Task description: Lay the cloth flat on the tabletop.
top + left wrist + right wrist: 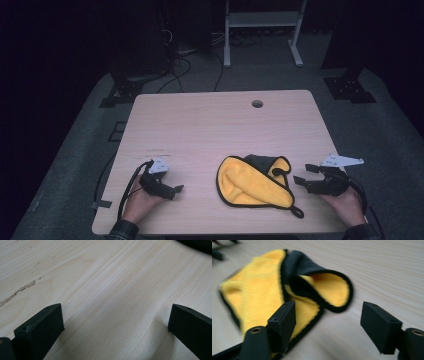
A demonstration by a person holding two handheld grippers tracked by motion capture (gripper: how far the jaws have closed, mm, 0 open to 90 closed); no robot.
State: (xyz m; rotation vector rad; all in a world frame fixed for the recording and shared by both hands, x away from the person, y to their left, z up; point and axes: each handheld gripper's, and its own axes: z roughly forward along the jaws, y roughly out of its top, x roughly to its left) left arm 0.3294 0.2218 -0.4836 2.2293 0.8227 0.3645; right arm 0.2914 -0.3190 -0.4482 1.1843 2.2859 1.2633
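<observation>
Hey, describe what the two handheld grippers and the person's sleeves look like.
Both the left gripper and the right gripper are black, each with two blocky, square-ended jaws that have small screw holes. Each carries a grey three-cornered plate on top and trails a black cable. The person's sleeve cuffs look dark, possibly checked.

High view: tabletop (200, 125) lit from above, room beyond it nearly black, overall soft and low-res. Left claw view: even bright light, faint shadows beside the jaws, sharp grain. Right claw view: motion blur smears the yellow cloth (262, 290), worst at left.
</observation>
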